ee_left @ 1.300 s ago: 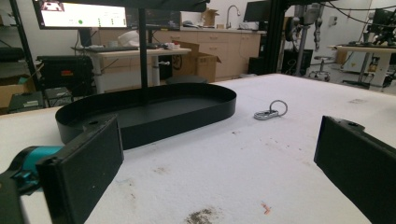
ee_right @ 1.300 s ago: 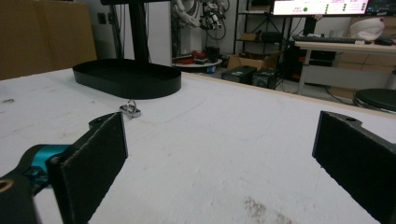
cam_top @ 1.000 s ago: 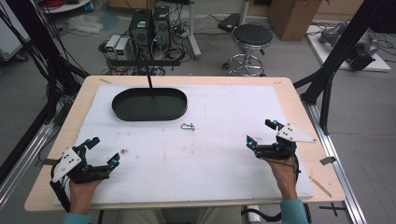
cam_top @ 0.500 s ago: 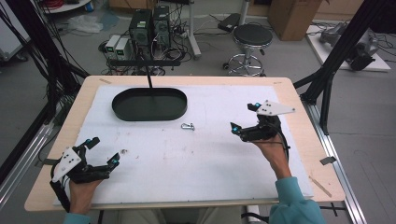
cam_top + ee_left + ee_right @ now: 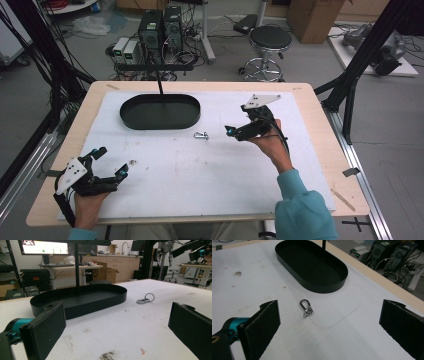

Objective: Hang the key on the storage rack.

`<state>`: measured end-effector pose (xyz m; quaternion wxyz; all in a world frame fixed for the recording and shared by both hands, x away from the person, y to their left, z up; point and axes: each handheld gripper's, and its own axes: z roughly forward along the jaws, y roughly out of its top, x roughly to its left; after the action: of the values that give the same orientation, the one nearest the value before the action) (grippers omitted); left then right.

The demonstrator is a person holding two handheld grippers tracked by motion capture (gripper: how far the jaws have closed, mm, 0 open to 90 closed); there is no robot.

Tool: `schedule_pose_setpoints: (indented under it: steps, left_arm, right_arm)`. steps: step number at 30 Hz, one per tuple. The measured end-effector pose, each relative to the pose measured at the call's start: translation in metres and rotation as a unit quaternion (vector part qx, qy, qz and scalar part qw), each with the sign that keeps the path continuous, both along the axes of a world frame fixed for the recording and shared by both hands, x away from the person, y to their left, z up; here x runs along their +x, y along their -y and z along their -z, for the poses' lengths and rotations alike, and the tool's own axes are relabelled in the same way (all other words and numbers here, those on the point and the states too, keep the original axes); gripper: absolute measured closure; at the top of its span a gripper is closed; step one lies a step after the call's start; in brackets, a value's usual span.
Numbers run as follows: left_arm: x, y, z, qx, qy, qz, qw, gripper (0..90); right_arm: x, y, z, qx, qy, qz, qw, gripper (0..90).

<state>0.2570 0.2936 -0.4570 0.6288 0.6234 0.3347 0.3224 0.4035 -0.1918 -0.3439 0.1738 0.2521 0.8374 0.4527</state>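
Right gripper view: the two black jaws stand wide apart with nothing between them; the metal clasp (image 5: 306, 307) lies on the white table cover (image 5: 249, 280) beyond the jaws, nearer the left jaw, not touched. Farther off sits the black oval tray (image 5: 312, 286), with bare interior, its near wall just beyond the clasp.

Left gripper view: both black jaws are also spread wide and grip nothing. The cover ahead carries small stains. The tray (image 5: 82, 306) lies to the far left, the clasp (image 5: 145, 299) to the far right of it, well apart from the jaws.

High view:
- The right gripper (image 5: 235, 131) is held above the cover, right of centre, its tips pointing left toward the clasp (image 5: 201, 135), near it but apart.
- The left gripper (image 5: 112, 162) rests at the near left corner in the left hand (image 5: 90, 202), well apart from the clasp.
- The clasp lies near the table's centre, just near-right of the tray (image 5: 160, 122).
- A thin black post (image 5: 159, 82) rises at the tray's far side.
- The right hand (image 5: 270, 145) extends from a teal sleeve (image 5: 302, 210)
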Motion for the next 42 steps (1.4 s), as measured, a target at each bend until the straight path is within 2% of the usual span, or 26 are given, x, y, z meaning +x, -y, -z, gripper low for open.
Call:
schedule_pose_setpoints:
  steps: [1,4,8,9,13,14,18,21,27,35,37,38,42]
  left_arm:
    - [0.000,0.000,0.000,0.000,0.000,0.000,1.0000,1.7]
    - [0.000,0.000,0.000,-0.001,0.000,0.000,1.0000,1.7]
    - [0.000,0.000,0.000,-0.001,-0.001,0.000,1.0000,1.7]
    - [0.000,0.000,0.000,-0.001,-0.001,0.000,1.0000,1.7]
    - [0.000,0.000,0.000,-0.001,-0.003,-0.001,1.0000,1.7]
    - [0.000,0.000,0.000,0.000,-0.003,-0.001,1.0000,1.7]
    - [0.001,0.000,0.000,0.003,-0.003,0.000,1.0000,1.7]
    - [0.001,0.000,0.000,0.003,-0.003,0.000,1.0000,1.7]
    - [0.001,0.000,0.000,0.002,-0.004,0.000,1.0000,1.7]
    - [0.001,0.000,0.000,0.003,-0.004,0.000,1.0000,1.7]
    - [0.001,0.000,0.000,0.002,-0.003,0.001,1.0000,1.7]
    - [0.001,0.000,0.000,0.002,-0.004,0.001,1.0000,1.7]
    - [0.001,0.000,0.000,0.002,-0.003,0.001,1.0000,1.7]
  right_arm:
    - [0.006,-0.008,0.001,-0.009,-0.004,-0.006,0.9999,2.7]
    - [0.013,-0.018,0.002,-0.017,-0.013,-0.015,0.9997,2.7]
    - [0.020,-0.028,0.004,-0.028,-0.016,-0.025,0.9992,2.9]
    - [0.021,-0.031,0.005,-0.031,-0.023,-0.027,0.9989,2.9]
    - [0.026,-0.039,0.010,-0.038,-0.033,-0.027,0.9984,2.9]
    - [0.027,-0.042,0.012,-0.036,-0.045,-0.030,0.9979,2.9]
    - [0.032,-0.048,0.017,-0.034,-0.060,-0.027,0.9972,2.9]
    - [0.036,-0.054,0.024,-0.043,-0.075,-0.028,0.9958,3.0]
    - [0.040,-0.065,0.036,-0.067,-0.086,-0.029,0.9936,3.1]
    - [0.046,-0.071,0.048,-0.085,-0.106,-0.036,0.9900,8.0]
    - [0.047,-0.071,0.050,-0.090,-0.110,-0.044,0.9888,15.8]
    - [0.047,-0.072,0.051,-0.092,-0.111,-0.045,0.9885,16.9]
    - [0.049,-0.073,0.055,-0.098,-0.118,-0.047,0.9870,17.5]
